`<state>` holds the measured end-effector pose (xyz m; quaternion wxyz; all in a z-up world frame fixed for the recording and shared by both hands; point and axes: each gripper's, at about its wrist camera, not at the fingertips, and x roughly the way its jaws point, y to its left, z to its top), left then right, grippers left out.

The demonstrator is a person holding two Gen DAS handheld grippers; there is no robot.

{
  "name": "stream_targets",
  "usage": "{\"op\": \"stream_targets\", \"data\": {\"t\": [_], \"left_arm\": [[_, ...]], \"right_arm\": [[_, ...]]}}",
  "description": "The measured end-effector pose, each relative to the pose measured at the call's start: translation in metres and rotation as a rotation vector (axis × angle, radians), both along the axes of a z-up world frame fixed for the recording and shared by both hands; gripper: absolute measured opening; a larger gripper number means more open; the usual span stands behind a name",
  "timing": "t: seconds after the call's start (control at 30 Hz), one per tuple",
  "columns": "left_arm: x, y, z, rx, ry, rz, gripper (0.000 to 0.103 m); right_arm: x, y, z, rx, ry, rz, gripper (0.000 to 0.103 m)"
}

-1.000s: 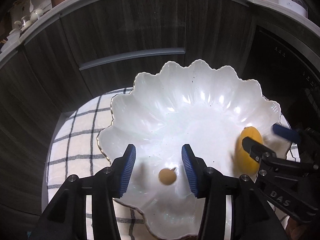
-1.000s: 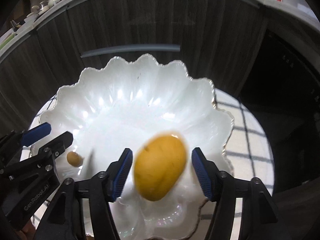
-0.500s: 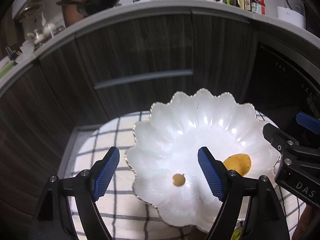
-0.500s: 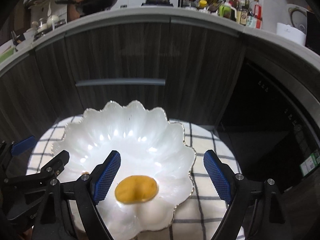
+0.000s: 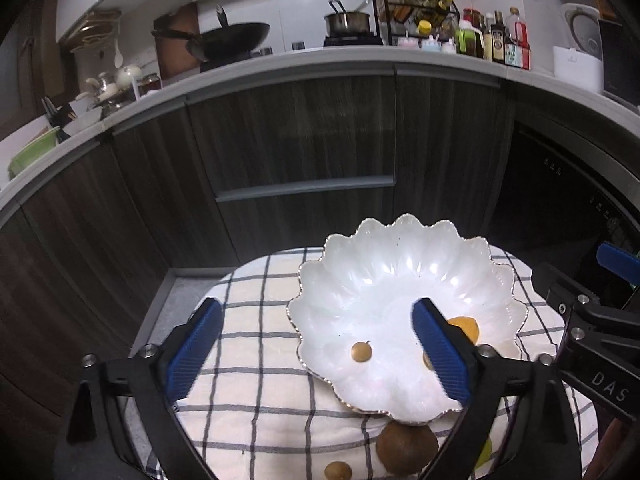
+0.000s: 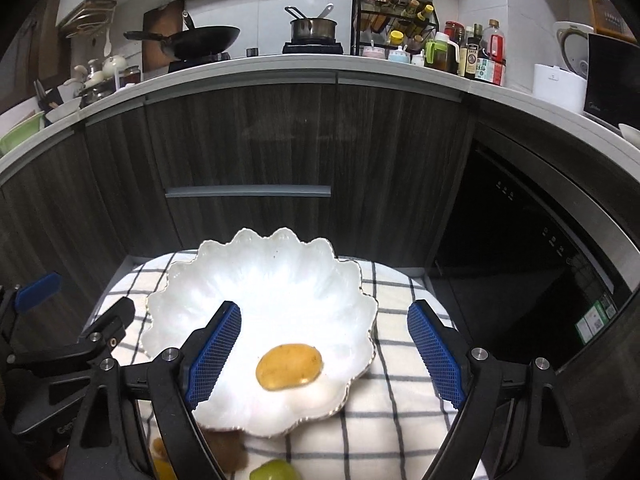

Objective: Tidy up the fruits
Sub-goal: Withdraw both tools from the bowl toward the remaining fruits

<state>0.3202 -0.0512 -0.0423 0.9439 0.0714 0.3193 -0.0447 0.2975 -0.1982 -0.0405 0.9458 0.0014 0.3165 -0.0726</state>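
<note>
A white scalloped bowl (image 5: 400,280) (image 6: 260,276) sits on a checked cloth. In it lie a yellow mango (image 6: 289,366), partly hidden behind my left finger in the left wrist view (image 5: 464,326), and a small brown round fruit (image 5: 361,351). My left gripper (image 5: 316,352) is open and empty, above and in front of the bowl. My right gripper (image 6: 324,354) is open and empty, raised above the mango. In front of the bowl lie a large brown fruit (image 5: 406,450), a small brown one (image 5: 338,471) and a green fruit (image 6: 272,470).
The checked cloth (image 5: 248,364) covers a small round table. Dark wood cabinets with a grey handle (image 6: 248,191) stand behind it. A dark appliance front (image 6: 520,248) is at the right. The counter above holds pans and bottles.
Both grippers have opened wide and pulled back and up from the bowl. The mango and the small brown fruit now lie free in the bowl. More fruits came into view in front.
</note>
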Motion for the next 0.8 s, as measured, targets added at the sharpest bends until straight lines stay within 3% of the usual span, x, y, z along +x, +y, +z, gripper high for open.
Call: {"op": "stream_targets", "data": {"t": [0.3,0.8], "left_arm": [[-0.029,0.007,0.008,-0.011,-0.003,0.013,0.102],[-0.067,0.018,-0.014,-0.004,0.031,0.059,0.102]], "right_arm": [[-0.031,0.002,0.005,0.015,-0.023,-0.014,0.086],[-0.075,0.003,-0.010,-0.018,-0.009,-0.081,0.086]]}}
